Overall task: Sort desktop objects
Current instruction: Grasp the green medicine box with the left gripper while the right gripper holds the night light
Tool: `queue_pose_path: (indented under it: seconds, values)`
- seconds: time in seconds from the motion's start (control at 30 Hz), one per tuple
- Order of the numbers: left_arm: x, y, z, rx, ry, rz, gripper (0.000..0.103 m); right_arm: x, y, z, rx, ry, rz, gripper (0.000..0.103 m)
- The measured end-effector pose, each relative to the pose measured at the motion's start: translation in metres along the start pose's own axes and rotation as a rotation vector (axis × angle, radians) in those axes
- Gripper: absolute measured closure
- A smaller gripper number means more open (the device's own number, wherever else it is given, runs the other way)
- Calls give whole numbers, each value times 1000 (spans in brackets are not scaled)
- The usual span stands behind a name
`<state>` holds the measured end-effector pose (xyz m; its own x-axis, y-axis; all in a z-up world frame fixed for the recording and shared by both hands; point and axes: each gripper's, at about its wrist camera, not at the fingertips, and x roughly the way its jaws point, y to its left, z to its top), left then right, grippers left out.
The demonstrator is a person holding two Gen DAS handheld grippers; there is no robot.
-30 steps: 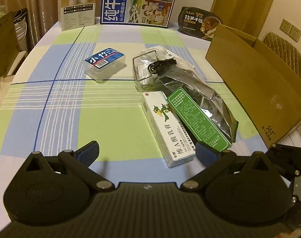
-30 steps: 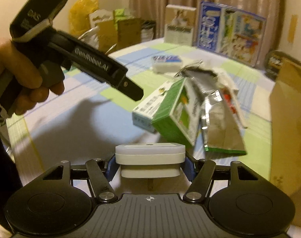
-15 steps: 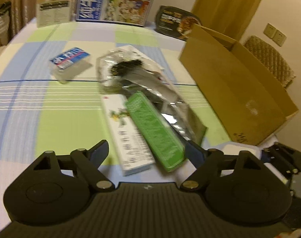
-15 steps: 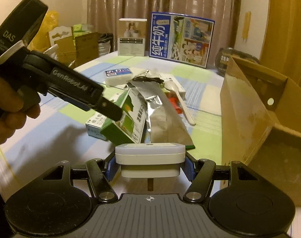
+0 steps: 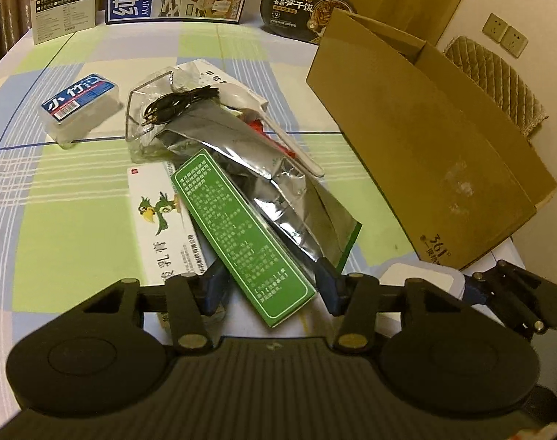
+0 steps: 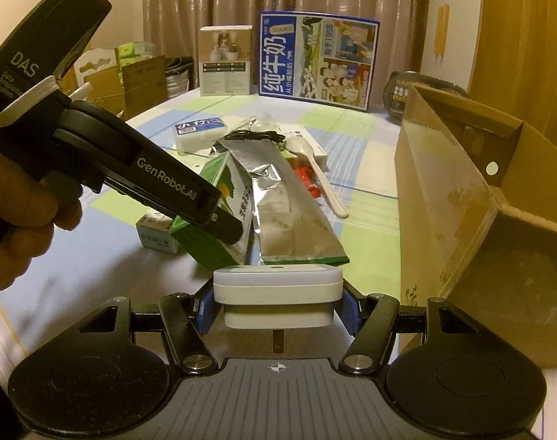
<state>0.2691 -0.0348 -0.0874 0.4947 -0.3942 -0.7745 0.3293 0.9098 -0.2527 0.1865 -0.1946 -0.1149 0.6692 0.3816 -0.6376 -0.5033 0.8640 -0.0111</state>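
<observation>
We've got L tongs [image 5: 270,288] straddling the green box [image 5: 242,234], jaws just been closing, pads look on its sides. Box leans on white carton [image 5: 161,220] and foil pouch [image 5: 264,168] ahead. R tongs [image 6: 277,306] clamped on white case [image 6: 277,286], cardboard box [image 6: 480,220] just to their right on desk [image 5: 58,190].

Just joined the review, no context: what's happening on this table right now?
A person is sorting desk clutter with two handheld grippers. The left gripper has just been closing around the green box in the pile. The right gripper holds a small white case beside the open cardboard box.
</observation>
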Motion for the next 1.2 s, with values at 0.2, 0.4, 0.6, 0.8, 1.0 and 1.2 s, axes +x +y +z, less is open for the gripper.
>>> queue_pose_path:
  seconds: [0.2, 0.4, 0.6, 0.8, 1.0, 1.2]
  values:
    - [-11, -5, 2, 79, 6, 74, 72, -3, 2, 1, 0, 0, -3, 41]
    - [-30, -7, -16, 157, 48, 97, 78, -5, 5, 2, 1, 6, -8, 41]
    - [-36, -10, -34, 191, 55, 116, 78, -1, 10, 3, 10, 31, -16, 41]
    - [-24, -11, -24, 193, 48, 115, 77, 6, 12, 1, 12, 62, -31, 41]
    - [-16, -16, -24, 241, 66, 128, 78, 7, 13, 1, 2, 59, -47, 41]
    - [-21, -14, -31, 232, 74, 117, 78, 8, 12, 1, 11, 65, -45, 41]
